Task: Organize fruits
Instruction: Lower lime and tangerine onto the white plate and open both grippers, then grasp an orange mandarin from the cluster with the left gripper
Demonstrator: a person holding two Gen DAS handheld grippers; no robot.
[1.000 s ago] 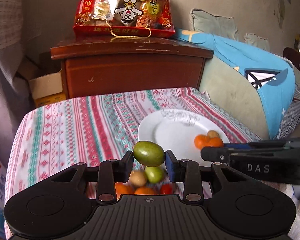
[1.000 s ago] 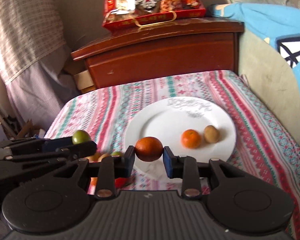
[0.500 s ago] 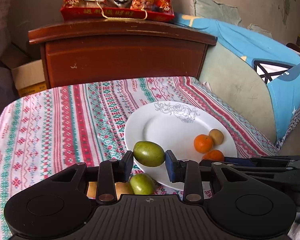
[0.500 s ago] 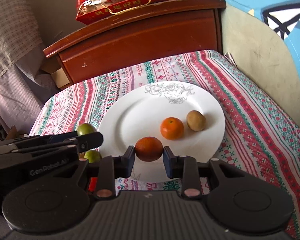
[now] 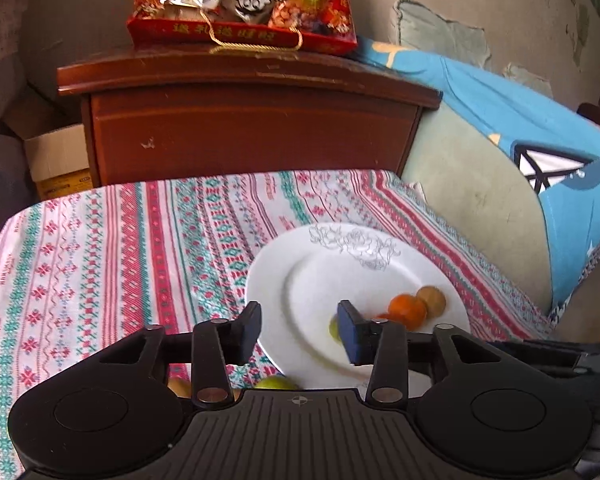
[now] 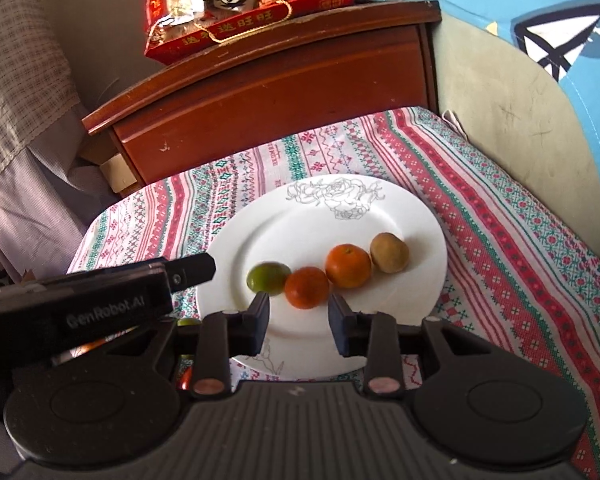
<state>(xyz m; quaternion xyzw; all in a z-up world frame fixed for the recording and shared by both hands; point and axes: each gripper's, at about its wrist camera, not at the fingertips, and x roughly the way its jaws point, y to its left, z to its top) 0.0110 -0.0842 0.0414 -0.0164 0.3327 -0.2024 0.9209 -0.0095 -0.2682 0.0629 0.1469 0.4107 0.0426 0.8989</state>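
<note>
Both fruits are now released onto the plate.

On the striped cloth-covered surface, your round white plate now carries four fruits in a row. Your left gripper and right gripper both hover with jaws apart and empty; the dark orange mandarin and green oval fruit they carried half a second ago lie there, so return for the remaining pile.

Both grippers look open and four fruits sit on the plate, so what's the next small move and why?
Probably draw the left gripper back toward the green fruit lying off the plate, just below its fingers. Both grippers are open and empty, four fruits already line the plate, and loose fruit remains on the cloth beside it.
</note>
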